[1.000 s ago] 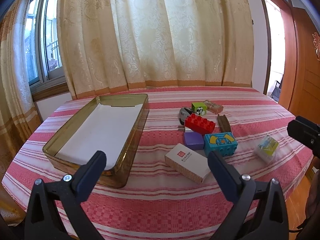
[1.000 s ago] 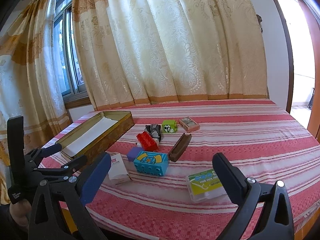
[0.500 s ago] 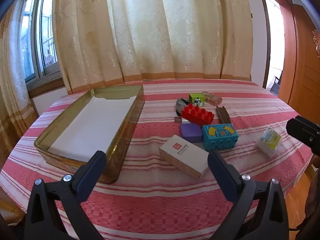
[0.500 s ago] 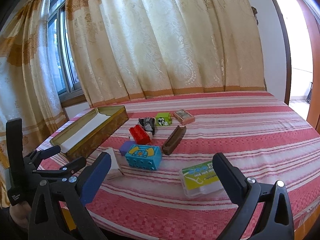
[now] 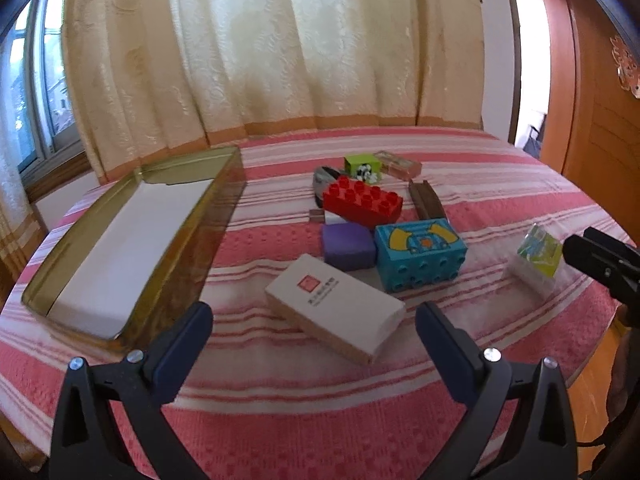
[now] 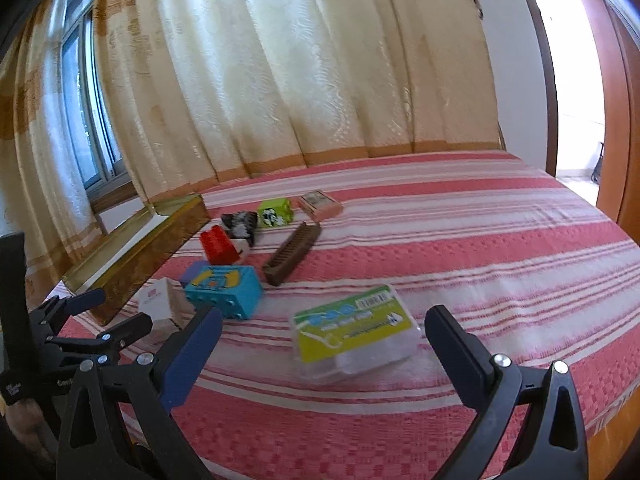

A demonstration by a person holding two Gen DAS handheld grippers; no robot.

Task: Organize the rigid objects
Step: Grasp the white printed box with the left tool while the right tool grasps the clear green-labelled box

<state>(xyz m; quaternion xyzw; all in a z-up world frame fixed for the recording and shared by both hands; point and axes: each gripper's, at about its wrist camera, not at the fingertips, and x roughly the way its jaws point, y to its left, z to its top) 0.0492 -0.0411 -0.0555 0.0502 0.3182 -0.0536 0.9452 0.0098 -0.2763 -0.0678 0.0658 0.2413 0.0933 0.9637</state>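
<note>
**K:** Fingers (image 5: 182,344) of the left gripper (image 5: 310,344) spread wide, nothing between them. They straddle the white box (image 5: 334,306) from above and in front, no contact yet. Right gripper (image 6: 322,340) likewise wide open and empty, with the clear plastic case (image 6: 354,334) lying between its fingers (image 6: 456,350), apparently untouched.

**M:** Destination?

**K:** Gold tin (image 5: 140,236), lid off, white liner showing, nothing in it. It sits at the left of the striped tabletop (image 5: 500,184). My reading: it is parked there so the left gripper has the short run to it.

**M:** Where are the loose pieces?

**K:** Clustered right of the tin. White box nearest, lying flat and skewed. Behind it the purple block (image 5: 348,246) touches the blue brick (image 5: 422,254); the red brick (image 5: 362,200) is just behind those. Further back sit the green cube (image 5: 362,166), a pinkish box (image 5: 398,164), and a dark comb (image 5: 426,200) beside the red brick. A grey item behind the red brick is too hidden to name. Plastic case is well apart, toward the right edge.

**M:** Why these two targets?

**K:** Judgement only: each gripper lines up on the piece closest to its own side, both outermost, so neither reach crosses the cluster. Task looks barely begun, nothing in the tin. Risk: skewed white box wants the fingers across its narrow width.
</note>
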